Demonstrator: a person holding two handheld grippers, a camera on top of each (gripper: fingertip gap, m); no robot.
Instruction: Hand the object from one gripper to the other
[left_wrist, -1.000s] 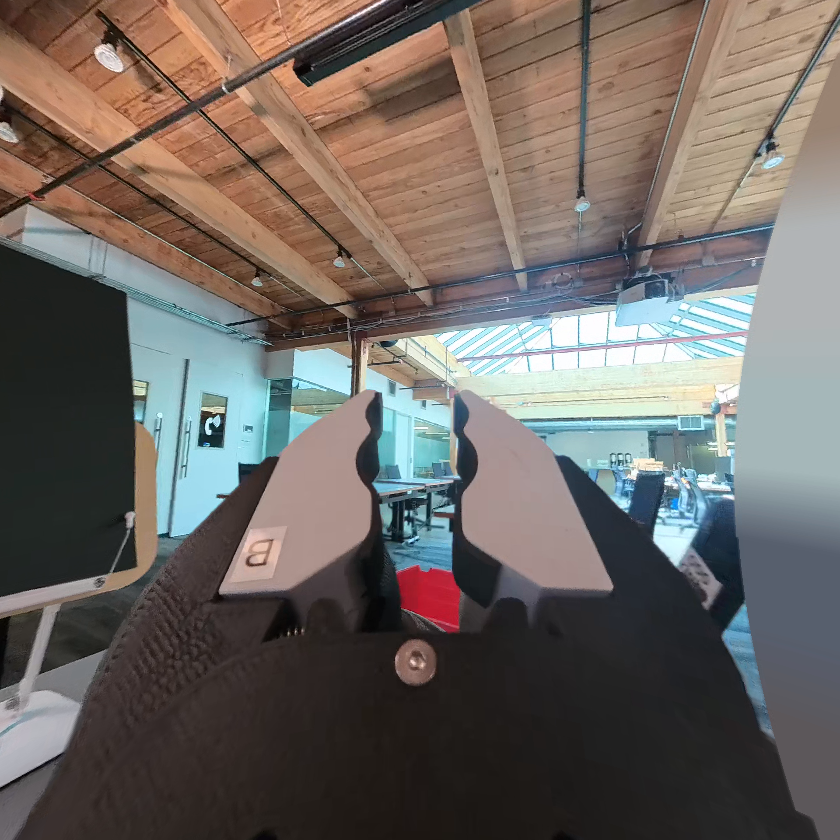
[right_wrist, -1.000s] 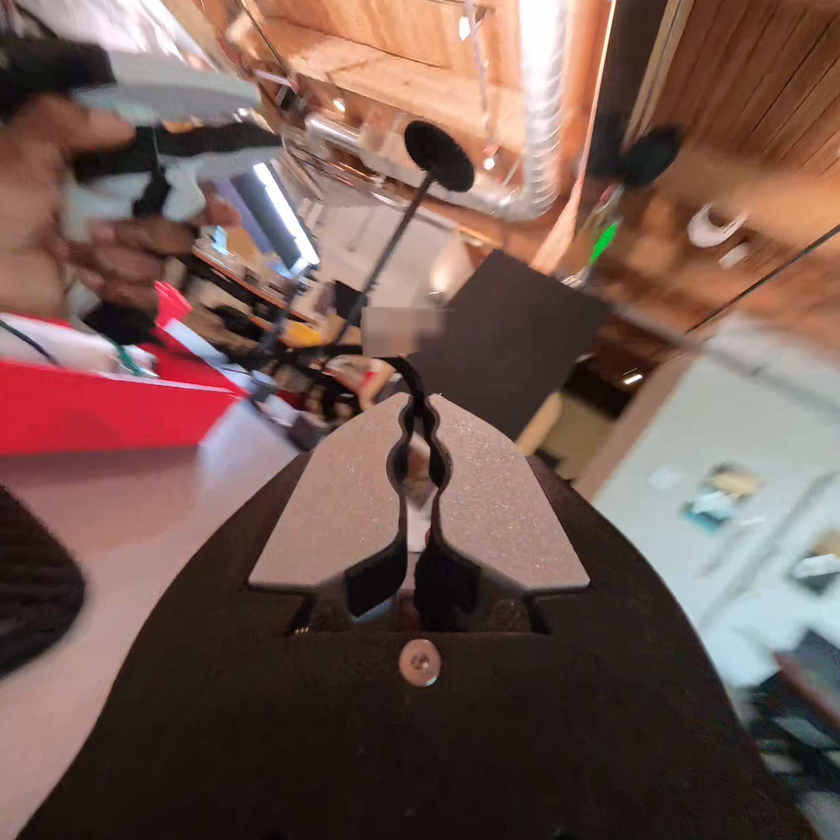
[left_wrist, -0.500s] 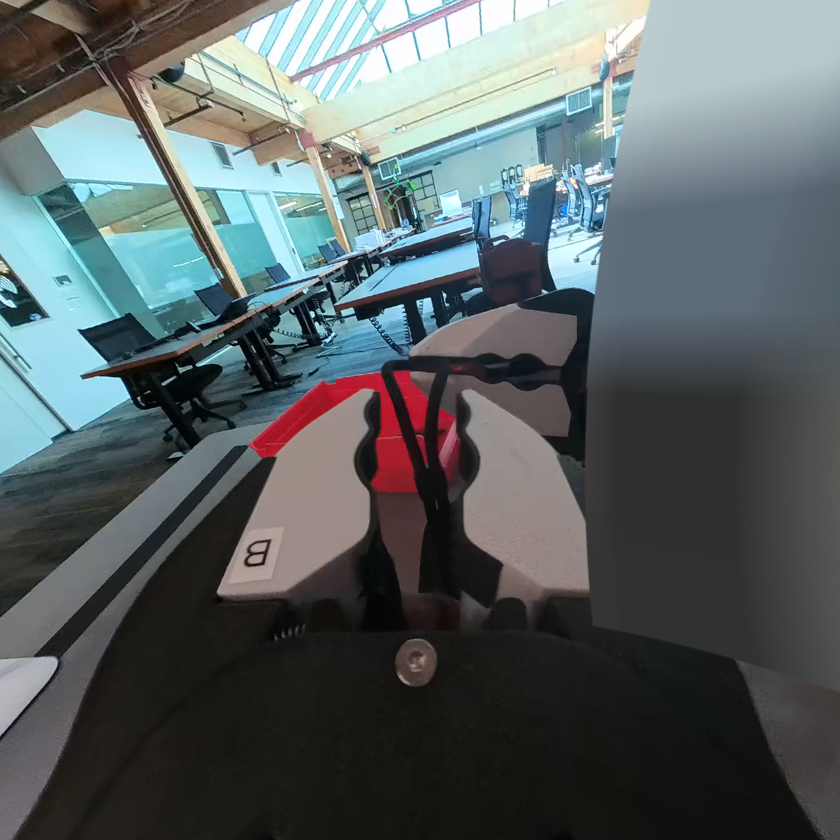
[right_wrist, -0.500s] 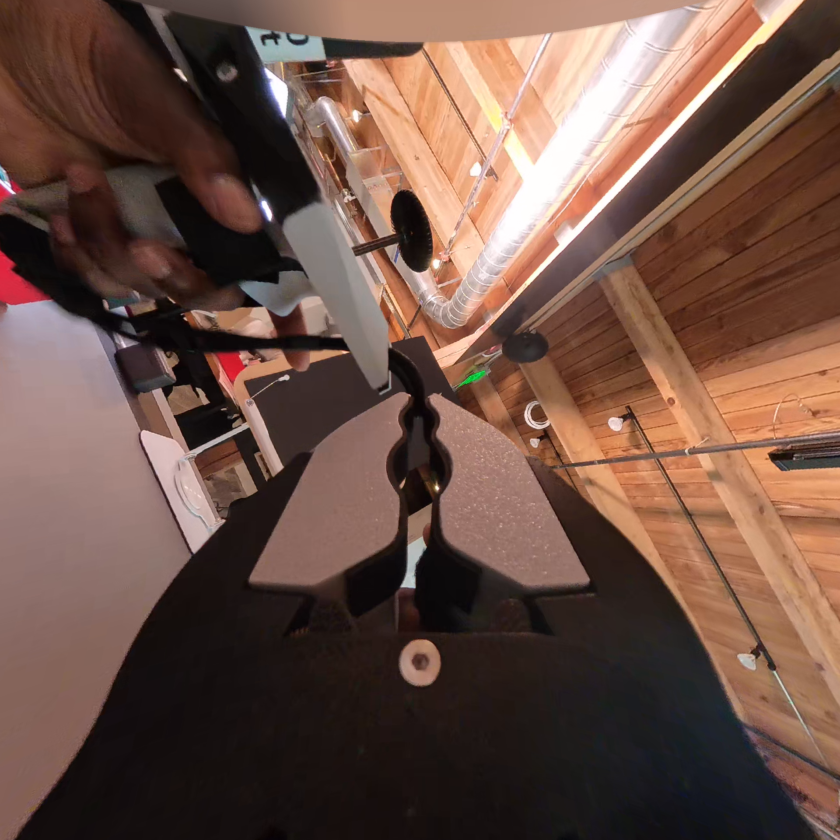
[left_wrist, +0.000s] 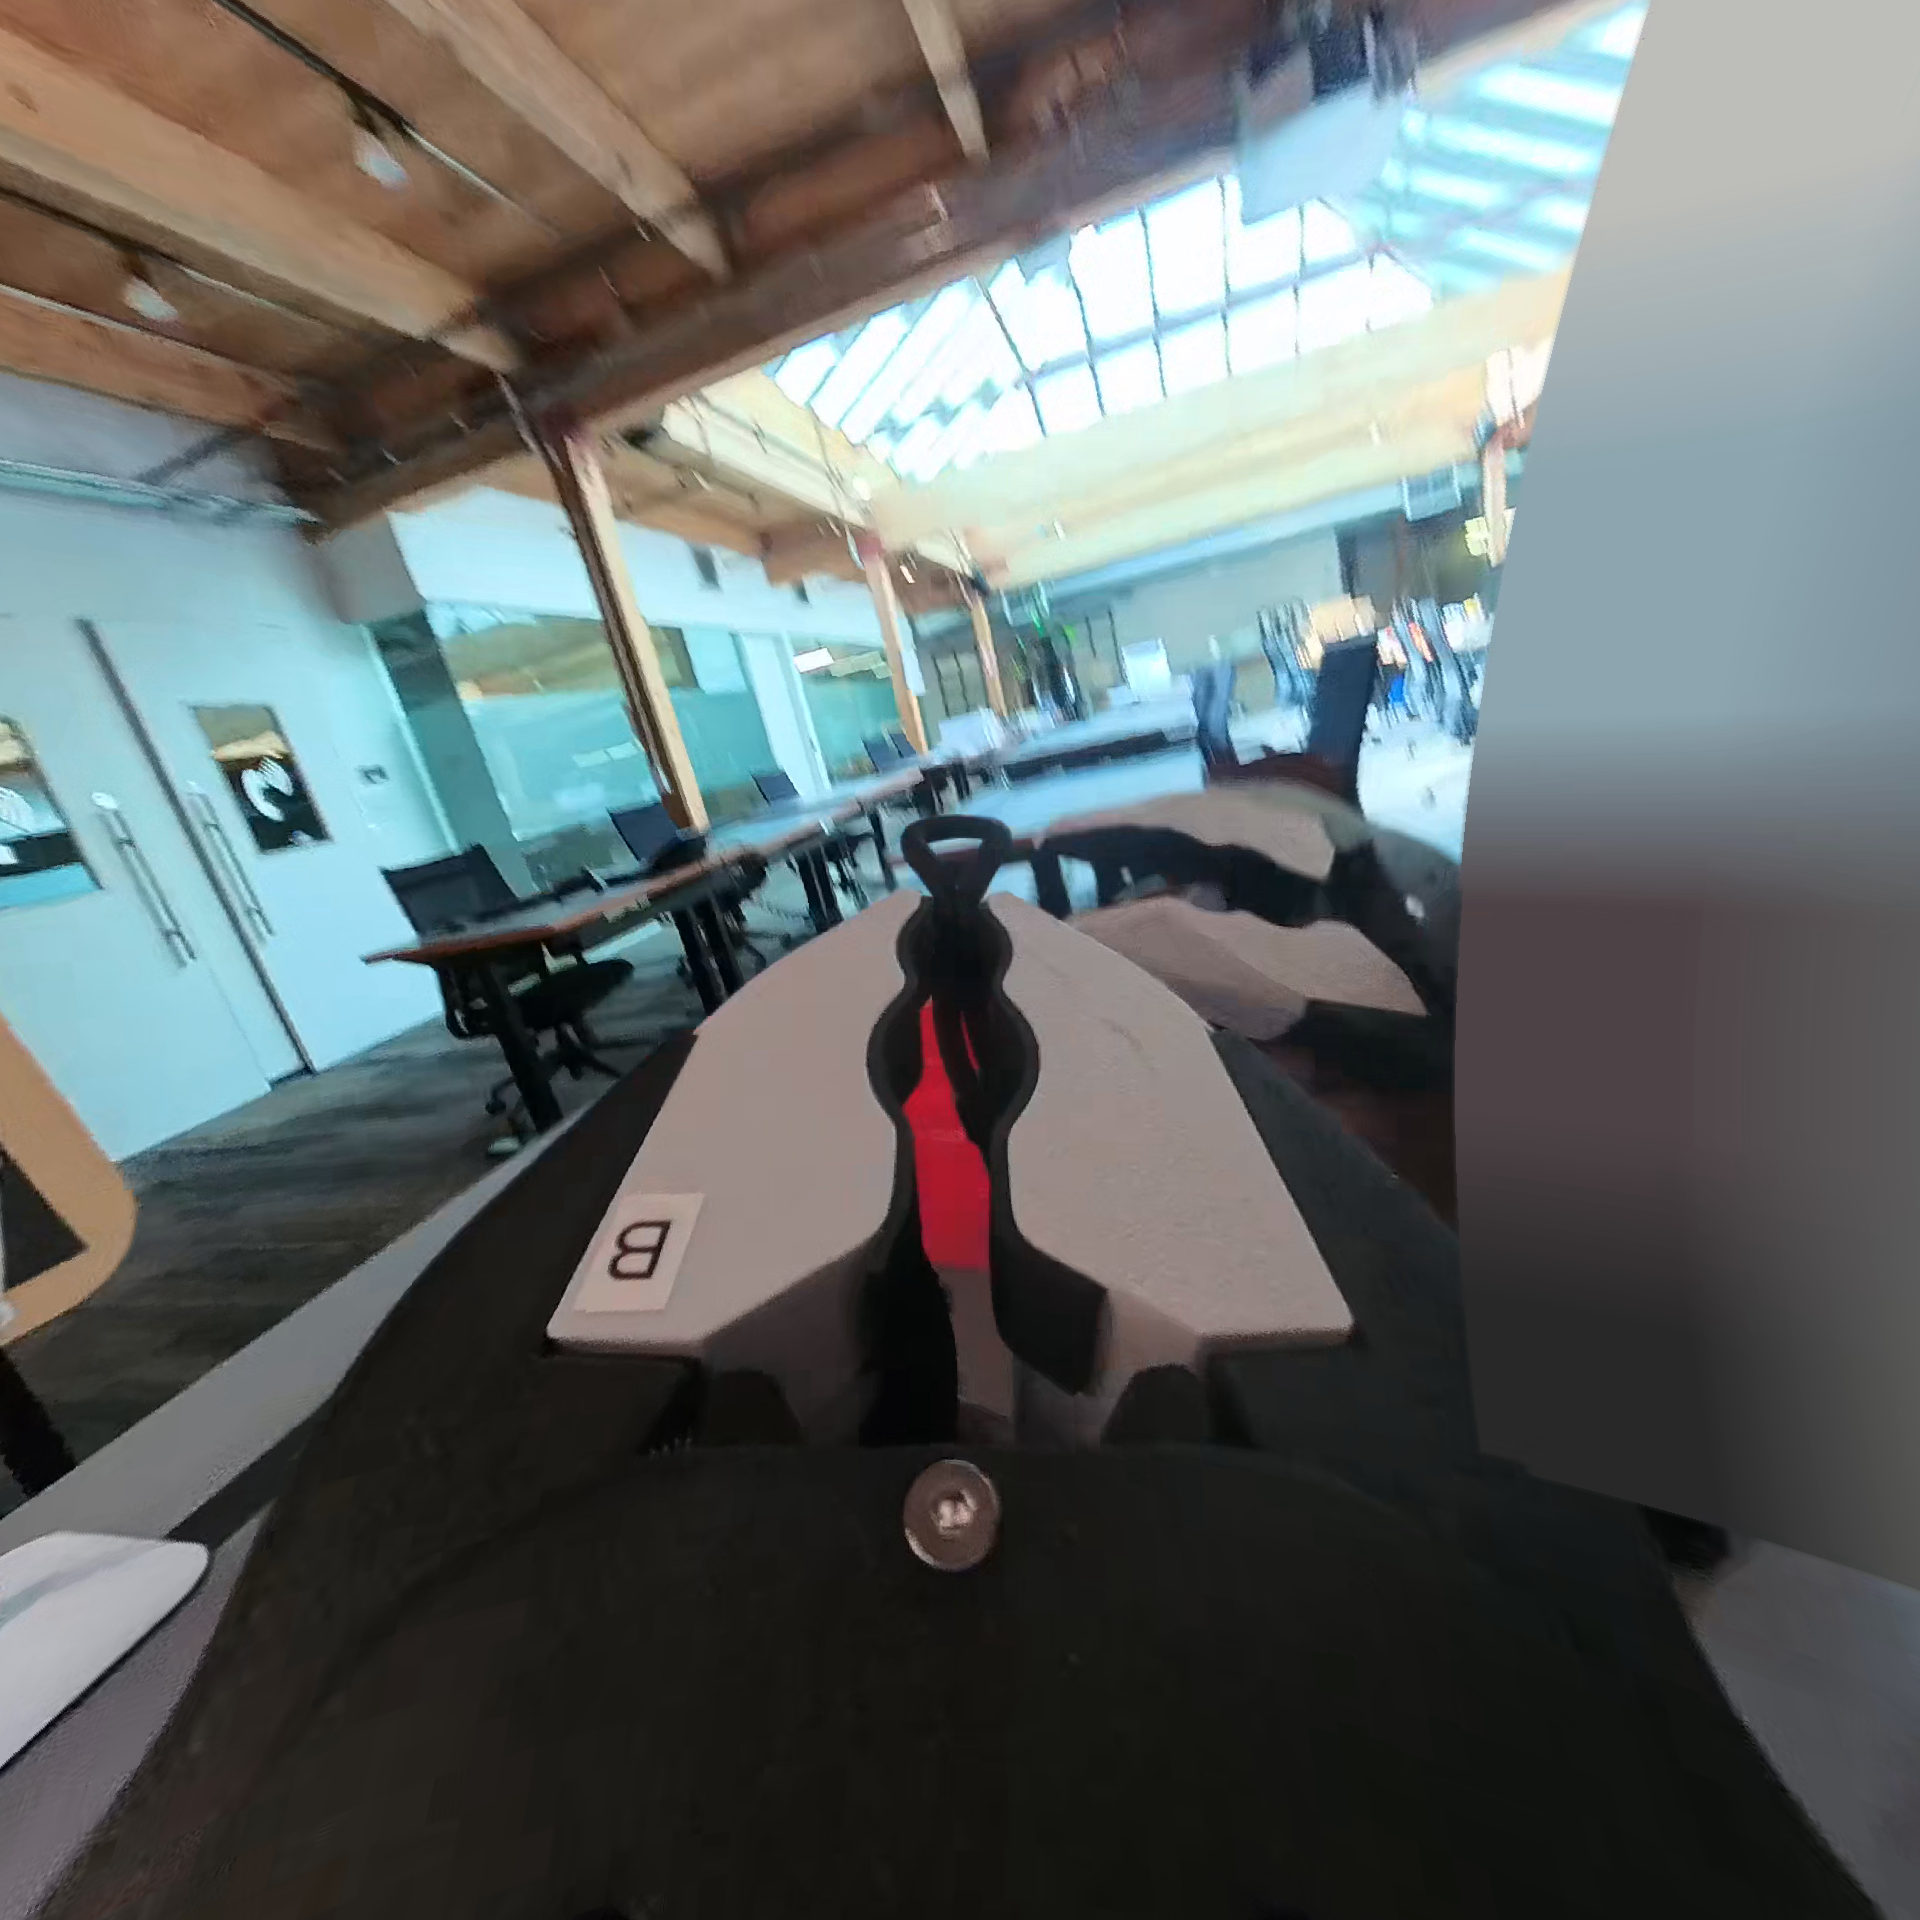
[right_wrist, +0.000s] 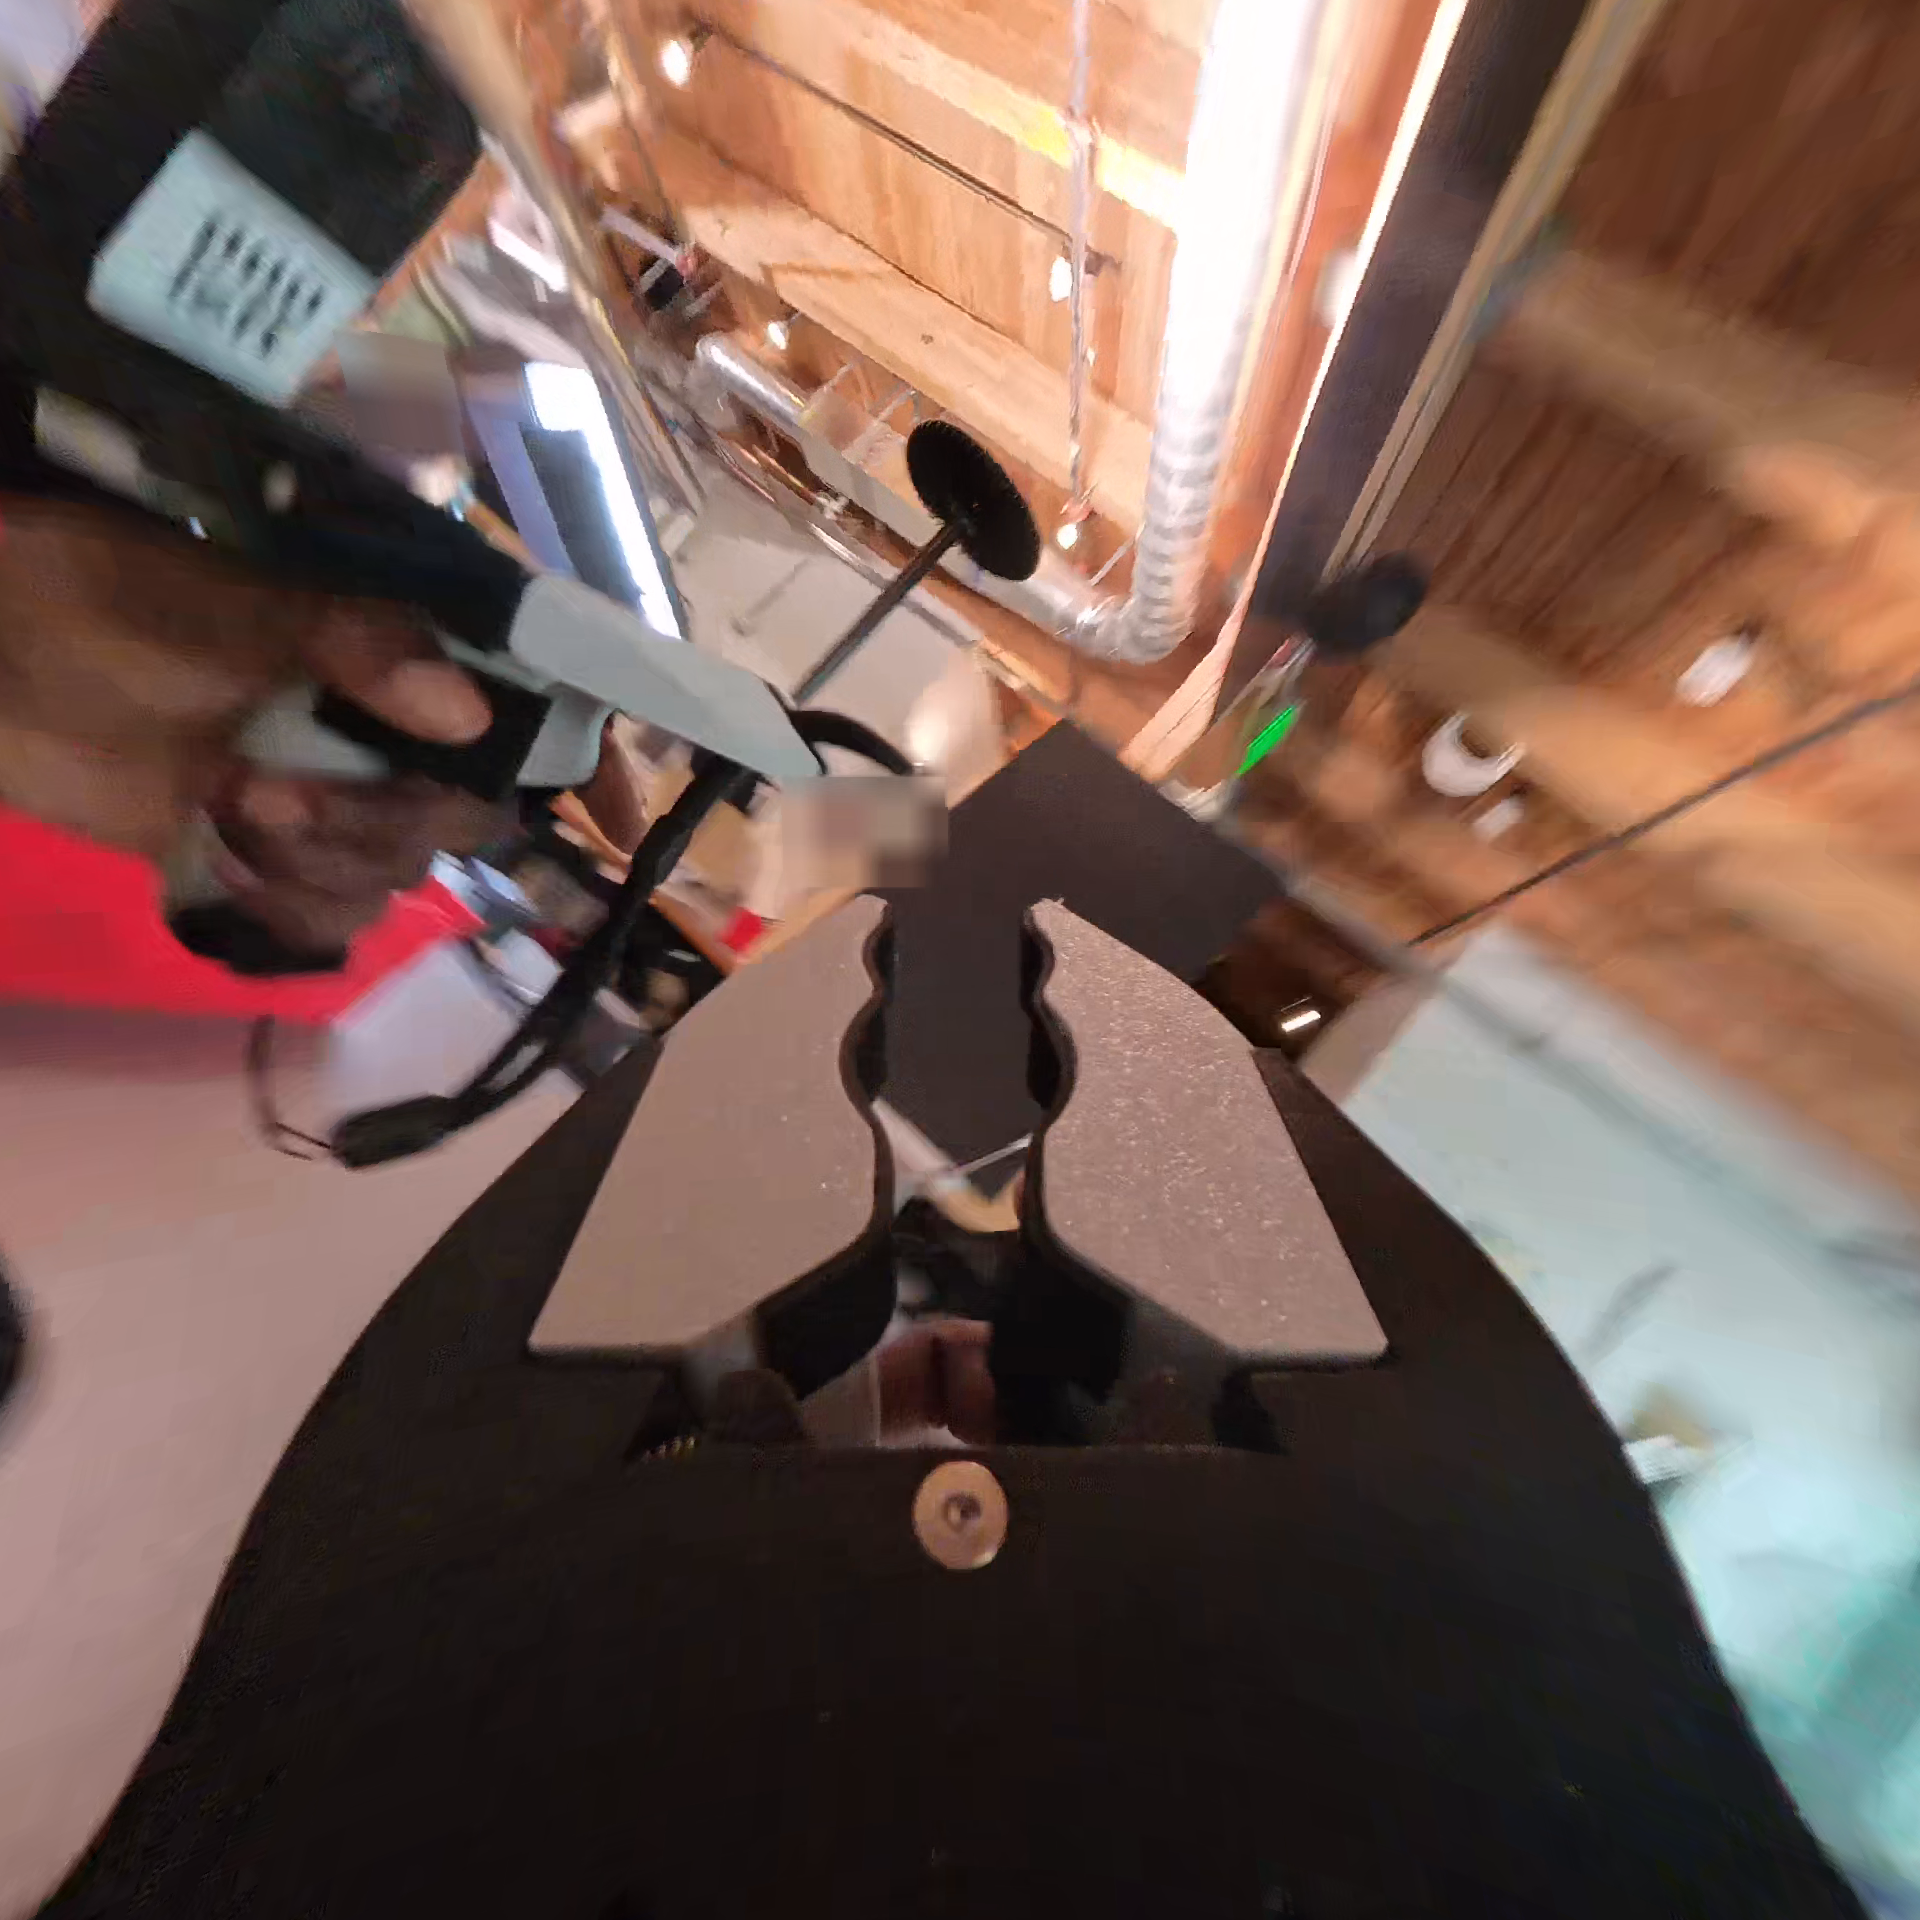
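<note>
The object is a thin black cord. My left gripper is shut on it, and a small loop of cord sticks out past the fingertips. In the right wrist view my right gripper is open and empty. The left gripper, held by a hand, shows at the upper left there, apart from the right one. The cord hangs from it in a bundle towards the table. The right gripper's grey fingers show blurred just beyond the left gripper.
A red bin stands on the grey table behind the hand, and it also shows between the left fingers. A black panel stands ahead of the right gripper. Office desks and chairs lie farther off.
The right gripper was shut on the cord and the left was open. The left gripper came around the cord and shut on it. The right gripper opened and drew away.
</note>
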